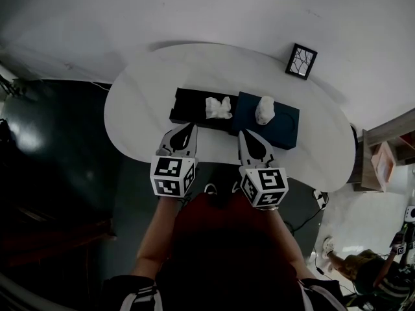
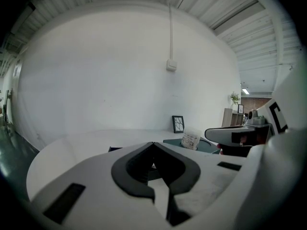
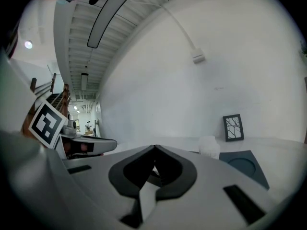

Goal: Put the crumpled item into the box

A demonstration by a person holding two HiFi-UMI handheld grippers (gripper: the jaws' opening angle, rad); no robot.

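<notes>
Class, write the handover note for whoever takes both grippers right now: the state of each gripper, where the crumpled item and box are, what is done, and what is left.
Left gripper: shut, empty, over the table's near edge.
Right gripper: shut, empty, beside it.
Crumpled white item: at the right end of the black box. I cannot tell whether it is inside or on top.
Second white item: stands on the dark teal piece next to the box.
Done: nothing is held.
Left: check the first item is in the box, and probably move the second one there.
</notes>
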